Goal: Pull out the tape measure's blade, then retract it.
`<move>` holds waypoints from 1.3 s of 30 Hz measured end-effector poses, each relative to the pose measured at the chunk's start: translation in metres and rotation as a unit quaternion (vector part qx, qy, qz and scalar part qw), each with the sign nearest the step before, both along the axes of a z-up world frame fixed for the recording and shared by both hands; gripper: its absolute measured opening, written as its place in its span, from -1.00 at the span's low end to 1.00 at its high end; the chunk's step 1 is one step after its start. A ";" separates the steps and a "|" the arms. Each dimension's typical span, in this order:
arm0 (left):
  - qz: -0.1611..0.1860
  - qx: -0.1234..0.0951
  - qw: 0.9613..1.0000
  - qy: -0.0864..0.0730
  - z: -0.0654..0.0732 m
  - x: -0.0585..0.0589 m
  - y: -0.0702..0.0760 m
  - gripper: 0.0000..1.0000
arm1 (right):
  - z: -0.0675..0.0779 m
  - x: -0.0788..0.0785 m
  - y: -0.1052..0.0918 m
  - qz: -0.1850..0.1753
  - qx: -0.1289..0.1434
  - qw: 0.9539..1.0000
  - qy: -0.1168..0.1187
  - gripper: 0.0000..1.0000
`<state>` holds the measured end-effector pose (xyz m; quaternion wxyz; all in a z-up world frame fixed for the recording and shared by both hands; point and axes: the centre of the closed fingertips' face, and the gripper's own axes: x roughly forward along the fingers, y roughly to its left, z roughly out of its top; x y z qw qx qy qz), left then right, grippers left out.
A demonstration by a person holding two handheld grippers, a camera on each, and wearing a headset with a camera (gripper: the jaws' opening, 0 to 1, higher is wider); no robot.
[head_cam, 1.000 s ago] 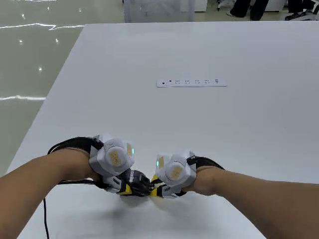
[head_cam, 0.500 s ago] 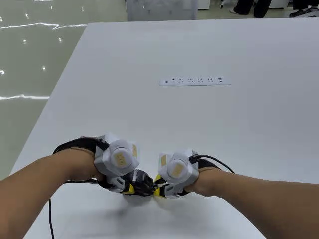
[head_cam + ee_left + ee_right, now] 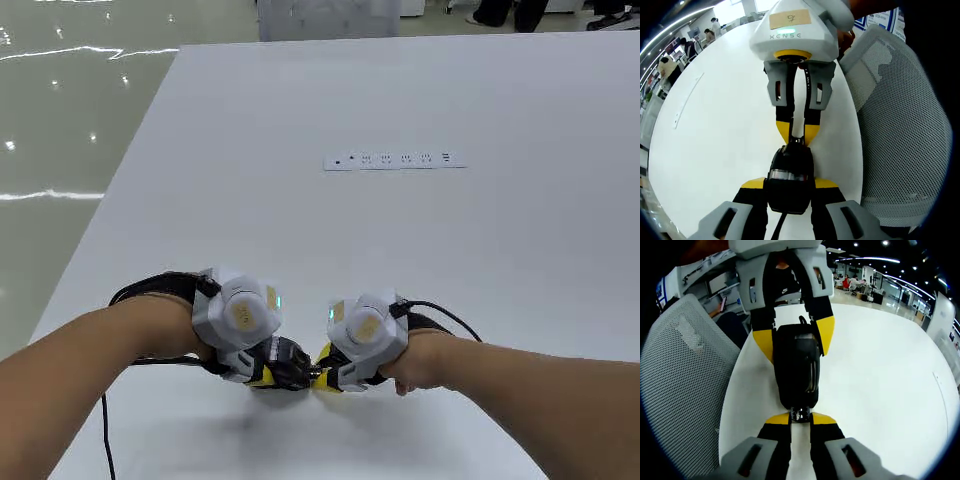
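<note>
Black tape measure [image 3: 790, 182]; right hand-held gripper [image 3: 800, 417] seemingly edged slightly away.

White workbench [image 3: 420, 90]: matte top, runs far ahead. A white power strip [image 3: 394, 160] lies flat on it, near mid-surface. Floor [image 3: 60, 110] to the left: glossy pale grey-green, reflecting overhead lights. Grey mesh chair back [image 3: 900, 130] stands beside the bench edge. Ceiling spotlights [image 3: 885, 243] lit.

We see an open-plan office: a mesh chair [image 3: 900, 130] beside the long white table [image 3: 250, 150], people [image 3: 667, 67] beyond it, ceiling lights [image 3: 884, 243] overhead.
</note>
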<state>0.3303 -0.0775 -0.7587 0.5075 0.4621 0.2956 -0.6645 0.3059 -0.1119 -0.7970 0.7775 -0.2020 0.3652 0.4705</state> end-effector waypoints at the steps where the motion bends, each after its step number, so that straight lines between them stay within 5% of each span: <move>1: 0.000 0.000 1.000 0.000 0.000 0.000 0.000 -0.41 | 0.000 0.000 -0.001 -0.002 0.001 1.000 0.001 -0.77; 24: 0.017 -0.020 1.000 0.008 0.001 0.000 0.000 -0.41 | -0.002 -0.001 -0.004 0.003 -0.025 1.000 0.003 -0.71; 29: 0.016 -0.018 1.000 0.008 0.001 -0.001 -0.001 -0.41 | -0.001 0.001 0.001 -0.010 -0.003 1.000 0.020 -0.65; 39: 0.017 -0.018 1.000 0.010 0.001 0.000 0.000 -0.41 | -0.002 0.003 0.006 0.022 -0.011 1.000 -0.010 -0.73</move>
